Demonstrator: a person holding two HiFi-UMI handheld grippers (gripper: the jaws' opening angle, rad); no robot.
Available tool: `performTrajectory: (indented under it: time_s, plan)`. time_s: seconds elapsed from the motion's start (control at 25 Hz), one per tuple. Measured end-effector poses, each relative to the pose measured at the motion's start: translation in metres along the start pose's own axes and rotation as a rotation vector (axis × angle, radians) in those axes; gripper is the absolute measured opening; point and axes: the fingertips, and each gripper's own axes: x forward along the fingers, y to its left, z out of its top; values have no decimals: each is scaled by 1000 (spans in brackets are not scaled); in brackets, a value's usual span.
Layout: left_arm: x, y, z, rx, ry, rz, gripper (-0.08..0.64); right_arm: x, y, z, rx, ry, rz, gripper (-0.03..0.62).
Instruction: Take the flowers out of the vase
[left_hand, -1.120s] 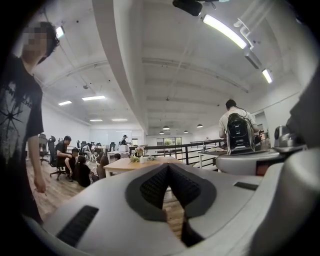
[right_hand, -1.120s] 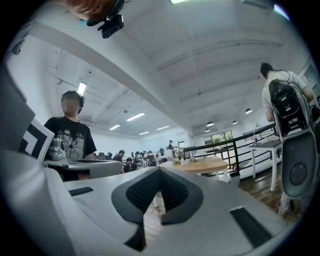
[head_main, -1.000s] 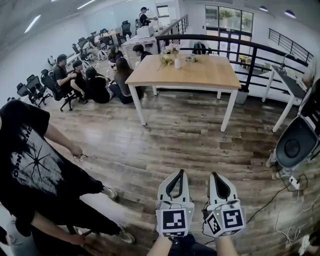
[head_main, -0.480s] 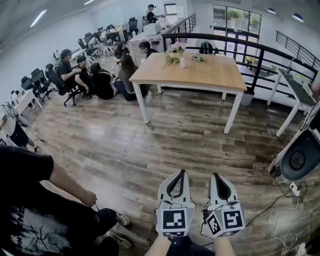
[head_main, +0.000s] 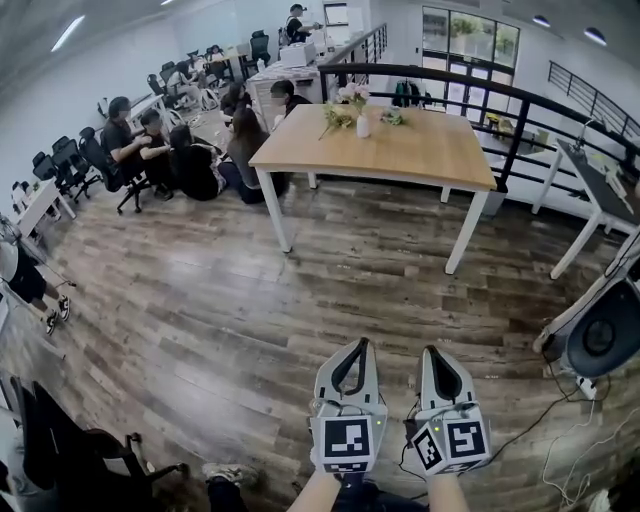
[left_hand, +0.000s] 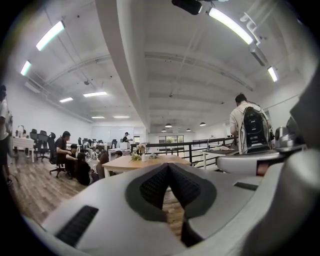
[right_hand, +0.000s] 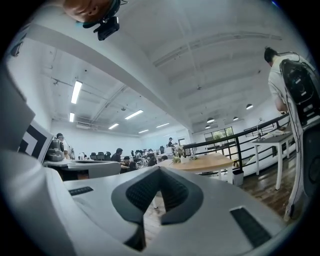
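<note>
A small white vase (head_main: 362, 125) holding pale pink flowers (head_main: 351, 95) stands at the far end of a wooden table (head_main: 420, 150) across the room. Loose flower stems (head_main: 332, 119) lie on the table beside it. Both grippers are low in the head view, far from the table. My left gripper (head_main: 358, 344) is shut and empty, and my right gripper (head_main: 431, 351) is shut and empty as well. In the left gripper view the vase (left_hand: 143, 157) shows small beyond the closed left gripper (left_hand: 167, 165). In the right gripper view the flowers (right_hand: 178, 151) show above the closed right gripper (right_hand: 159, 169).
Wood floor lies between me and the table. Several people (head_main: 190, 160) sit on the floor and chairs left of the table. A black railing (head_main: 500, 95) runs behind it. A white desk (head_main: 590, 190), a round black device (head_main: 605, 335) and cables (head_main: 540, 415) are at the right.
The view has come closer to the table. The person in the black shirt at the left has slid out of the head view. Both grippers stay shut, side by side.
</note>
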Motion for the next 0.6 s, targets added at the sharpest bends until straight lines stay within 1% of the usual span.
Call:
performTrajectory:
  time_s: [0.28, 0.4, 0.6]
  plan:
    - [49, 37, 2, -29, 21, -10, 34, 61, -3, 3, -6, -1, -15, -5]
    - [72, 57, 5, -17, 0, -9, 34, 89, -1, 5, -24, 2, -24, -5]
    - [103, 85, 8, -15, -14, -17, 34, 131, 6, 9, -25, -2, -26, -5]
